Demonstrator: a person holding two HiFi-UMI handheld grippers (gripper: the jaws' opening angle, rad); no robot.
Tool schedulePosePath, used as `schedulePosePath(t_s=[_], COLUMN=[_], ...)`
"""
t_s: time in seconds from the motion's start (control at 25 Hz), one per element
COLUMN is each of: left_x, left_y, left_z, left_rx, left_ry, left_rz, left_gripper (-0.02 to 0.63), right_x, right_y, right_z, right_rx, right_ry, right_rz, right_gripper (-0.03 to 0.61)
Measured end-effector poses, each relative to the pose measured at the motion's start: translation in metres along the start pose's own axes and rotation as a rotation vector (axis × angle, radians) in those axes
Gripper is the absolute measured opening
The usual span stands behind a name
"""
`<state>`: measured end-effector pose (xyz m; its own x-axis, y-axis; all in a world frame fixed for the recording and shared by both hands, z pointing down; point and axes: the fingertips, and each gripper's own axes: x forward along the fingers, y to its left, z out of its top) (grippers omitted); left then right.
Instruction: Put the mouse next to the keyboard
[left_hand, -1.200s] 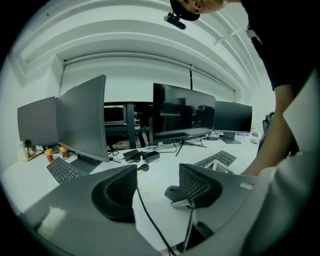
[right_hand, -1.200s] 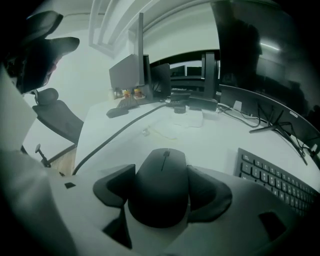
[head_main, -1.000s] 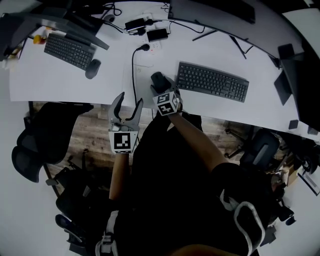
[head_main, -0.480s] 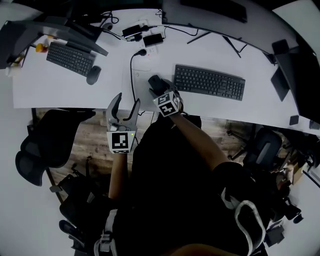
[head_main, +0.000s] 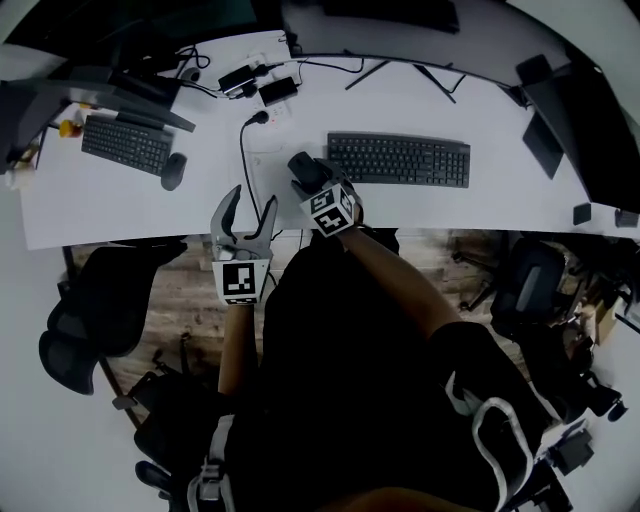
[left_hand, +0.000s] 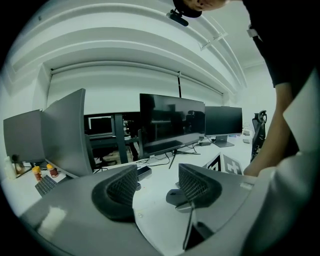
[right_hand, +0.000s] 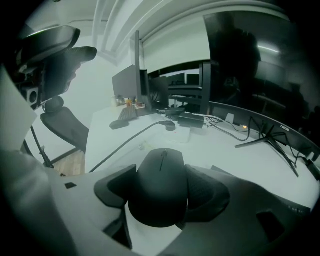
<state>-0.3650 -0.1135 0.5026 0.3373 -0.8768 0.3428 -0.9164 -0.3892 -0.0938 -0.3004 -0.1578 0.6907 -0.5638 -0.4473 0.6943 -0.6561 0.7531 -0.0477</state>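
The right hand-held gripper (right_hand: 161, 192) is clamped on the mouse (right_hand: 160, 175), its two dark, finely textured pads pressing the mouse's sides. The mouse is matte black and smoothly domed, with a thin seam running down its middle. In the head view the mouse (head_main: 302, 167) sits over the white bench (head_main: 120, 205), just beside the left end of the keyboard (head_main: 398, 160), a flat black slab with rows of low keys. Whether the mouse touches the bench surface I cannot tell.

The left hand-held gripper (head_main: 250, 214) hangs at the bench's front edge with its jaws apart and nothing between them. In its own view the mesh-patterned pads (left_hand: 121, 189) frame only bare bench.

A thin black cable (head_main: 242, 150) runs just left of the mouse, from a plug (right_hand: 167, 125) near the back of the bench down to the front edge. Behind it lie black power adapters (head_main: 258, 82) among loose wires. Far to the left lie a second keyboard (head_main: 125, 143) and a second mouse (head_main: 173, 170), well apart from the first pair. Dark monitors (right_hand: 250, 65) line the back, one on thin splayed legs (right_hand: 270, 135). A black mesh office chair (head_main: 85, 310) stands on the wooden floor (head_main: 180, 270) under the bench's left part.
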Motion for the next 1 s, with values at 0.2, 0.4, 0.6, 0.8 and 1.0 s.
schedulePosePath(t_s=[0.2, 0.4, 0.6, 0.8, 1.0], left_x=[0.017, 0.038, 0.051, 0.067, 0.083], left_y=[-0.012, -0.028, -0.040, -0.054, -0.074], left_z=[0.008, 0.026, 0.032, 0.037, 0.051], left_rx=[0.015, 0.030, 0.051, 0.067, 0.077], left_ry=[-0.009, -0.044, -0.040, -0.039, -0.045], left_rz=[-0.053, -0.102, -0.137, -0.167, -0.187], left_gripper=[0.247, 0.247, 0.246, 0.243, 0.244], right_x=[-0.013, -0.025, -0.039, -0.055, -0.074], right_y=[-0.027, -0.049, -0.063, -0.079, -0.099], right_z=[-0.002, -0.006, -0.007, -0.011, -0.023], right_rx=[0.037, 0.068, 0.079, 0.080, 0.088], right_ry=[-0.012, -0.021, -0.040, -0.058, -0.063], right_rz=[-0.050, -0.075, -0.100, -0.121, -0.135], right_gripper=[0.304, 0.304, 0.304, 0.304, 0.304])
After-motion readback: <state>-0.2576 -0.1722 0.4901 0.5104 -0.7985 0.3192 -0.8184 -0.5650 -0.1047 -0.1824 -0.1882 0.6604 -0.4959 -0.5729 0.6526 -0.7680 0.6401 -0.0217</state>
